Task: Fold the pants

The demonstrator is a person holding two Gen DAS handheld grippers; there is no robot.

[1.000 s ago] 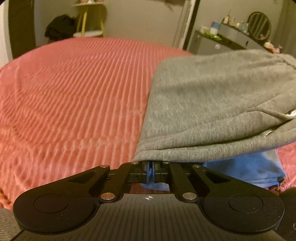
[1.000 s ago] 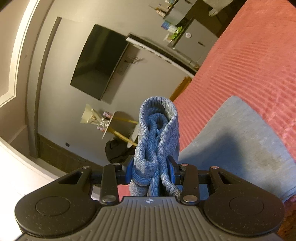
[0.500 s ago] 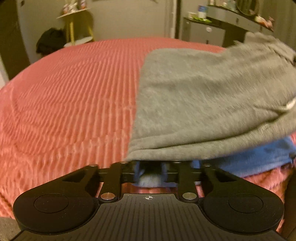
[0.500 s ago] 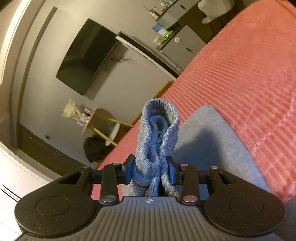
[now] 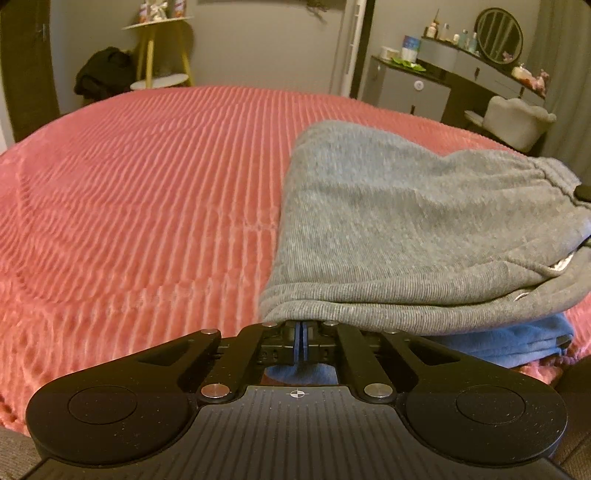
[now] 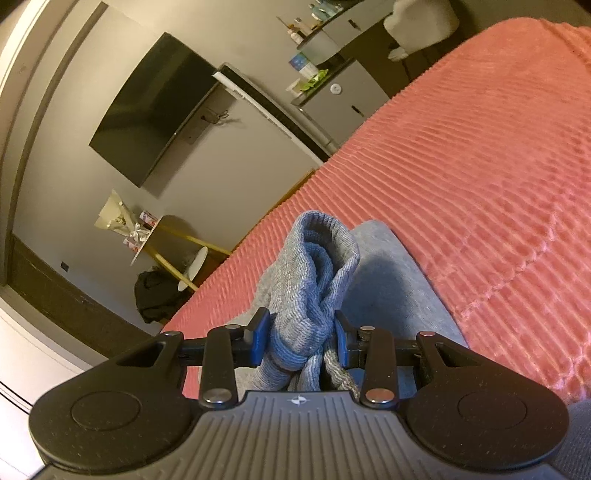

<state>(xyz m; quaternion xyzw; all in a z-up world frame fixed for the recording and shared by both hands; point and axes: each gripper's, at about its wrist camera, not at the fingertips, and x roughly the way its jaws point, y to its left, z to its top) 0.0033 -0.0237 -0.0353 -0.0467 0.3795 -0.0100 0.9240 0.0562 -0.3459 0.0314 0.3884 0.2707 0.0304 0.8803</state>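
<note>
Grey sweatpants (image 5: 406, 229) lie folded on a pink ribbed bedspread (image 5: 140, 206). In the left wrist view the fabric drapes over my left gripper (image 5: 300, 338). Its blue pads are pressed together under the hem, with bluish cloth just below them. The pants' far right end bunches near the waistband (image 5: 554, 173). In the right wrist view my right gripper (image 6: 301, 338) is shut on a bunched fold of the pants (image 6: 314, 273), held up above the flat part (image 6: 399, 295) on the bed (image 6: 480, 177).
A yellow-legged side table (image 5: 162, 48) and a dark bag (image 5: 103, 74) stand beyond the bed. A grey dresser (image 5: 413, 88) with a round mirror (image 5: 499, 33) and a pale chair (image 5: 513, 122) are at the far right. A wall TV (image 6: 155, 110) shows in the right view.
Both grippers have moved with the pants: the cloth has come lower and further right over the bed in the left view. The right gripper has tilted, showing more bedspread. Both grips are unchanged.
</note>
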